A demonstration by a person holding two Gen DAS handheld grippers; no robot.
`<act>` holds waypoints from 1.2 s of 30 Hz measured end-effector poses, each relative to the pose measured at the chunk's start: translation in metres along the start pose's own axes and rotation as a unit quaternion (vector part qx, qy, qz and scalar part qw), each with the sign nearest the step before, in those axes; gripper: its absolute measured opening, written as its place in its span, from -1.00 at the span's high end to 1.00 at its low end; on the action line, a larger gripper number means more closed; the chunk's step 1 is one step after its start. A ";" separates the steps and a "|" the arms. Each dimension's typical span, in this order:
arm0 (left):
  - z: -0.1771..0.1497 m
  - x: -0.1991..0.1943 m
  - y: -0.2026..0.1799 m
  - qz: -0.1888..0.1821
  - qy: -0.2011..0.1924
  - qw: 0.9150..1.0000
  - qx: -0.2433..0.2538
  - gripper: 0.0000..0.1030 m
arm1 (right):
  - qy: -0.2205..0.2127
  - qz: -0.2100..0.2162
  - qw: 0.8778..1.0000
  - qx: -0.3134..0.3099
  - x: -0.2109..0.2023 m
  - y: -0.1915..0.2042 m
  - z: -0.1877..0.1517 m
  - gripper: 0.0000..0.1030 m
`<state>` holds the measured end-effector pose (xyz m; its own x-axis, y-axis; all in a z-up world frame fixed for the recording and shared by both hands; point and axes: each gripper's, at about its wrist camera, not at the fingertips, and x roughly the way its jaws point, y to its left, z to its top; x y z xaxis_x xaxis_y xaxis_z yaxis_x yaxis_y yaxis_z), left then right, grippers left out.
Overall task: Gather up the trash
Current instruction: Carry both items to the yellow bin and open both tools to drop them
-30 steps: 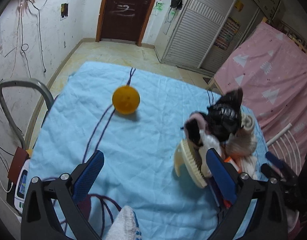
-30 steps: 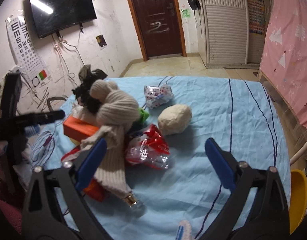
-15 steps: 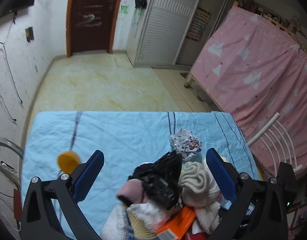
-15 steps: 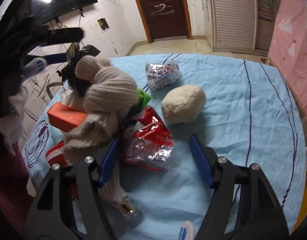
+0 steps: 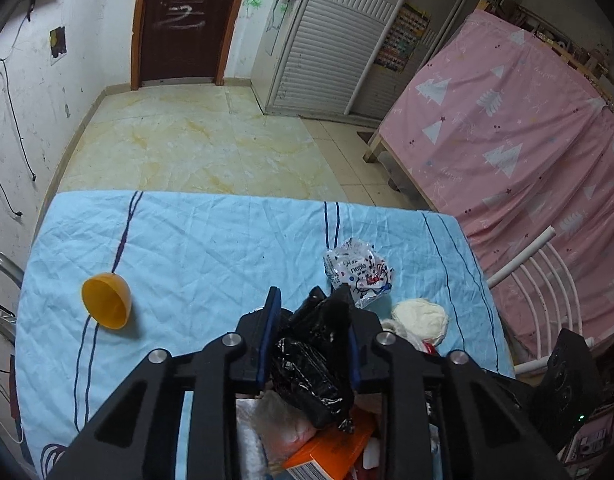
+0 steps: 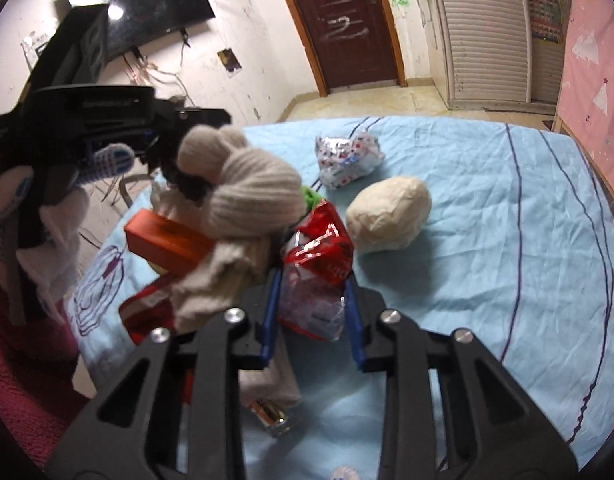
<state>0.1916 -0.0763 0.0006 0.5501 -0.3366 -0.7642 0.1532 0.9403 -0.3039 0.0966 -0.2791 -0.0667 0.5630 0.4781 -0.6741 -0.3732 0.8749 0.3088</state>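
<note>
My left gripper (image 5: 311, 328) is shut on a crumpled black plastic bag (image 5: 311, 364) at the top of a pile on the blue bedsheet (image 5: 195, 248). My right gripper (image 6: 313, 304) is shut on a red and clear snack wrapper (image 6: 319, 264) at the pile's right side. The left gripper (image 6: 107, 120) also shows in the right wrist view at the pile's far left. A crumpled white printed wrapper (image 5: 359, 272) (image 6: 347, 156) and a cream paper ball (image 5: 419, 318) (image 6: 387, 216) lie apart on the sheet.
The pile holds a beige knitted sock (image 6: 243, 196), an orange box (image 6: 167, 240) (image 5: 331, 452) and cloth. An orange half-shell (image 5: 107, 300) lies at the sheet's left. A pink-covered bed (image 5: 527, 140) and a white rack (image 5: 547, 280) stand right.
Both grippers went from wide open to closed. The left swung over the pile and clamped the black bag. The right moved forward and clamped the red wrapper.
</note>
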 end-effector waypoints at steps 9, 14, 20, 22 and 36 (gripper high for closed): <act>0.008 -0.048 -0.020 0.014 -0.055 0.998 0.016 0.64 | -0.049 -0.013 0.999 0.012 -0.036 -0.015 0.000 0.47; 0.009 -0.058 -0.051 0.001 -0.063 0.997 0.040 0.64 | -0.078 -0.029 0.996 0.026 -0.062 -0.031 -0.003 0.47; 0.003 -0.049 -0.109 -0.034 -0.053 0.995 0.075 0.64 | -0.106 -0.054 0.992 0.051 -0.096 -0.058 -0.013 0.47; 0.000 -0.045 -0.125 -0.042 -0.049 0.994 0.086 0.64 | -0.114 -0.064 0.989 0.061 -0.107 -0.069 -0.017 0.47; -0.026 0.008 -0.250 -0.132 0.013 0.981 0.145 0.64 | -0.158 -0.155 0.965 0.140 -0.181 -0.154 -0.063 0.47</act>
<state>0.1363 -0.3155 0.0556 0.4395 -0.5677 -0.6961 0.5156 0.7940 -0.3219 0.0057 -0.5055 -0.0345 0.8289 0.1503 -0.5388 0.0393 0.9452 0.3241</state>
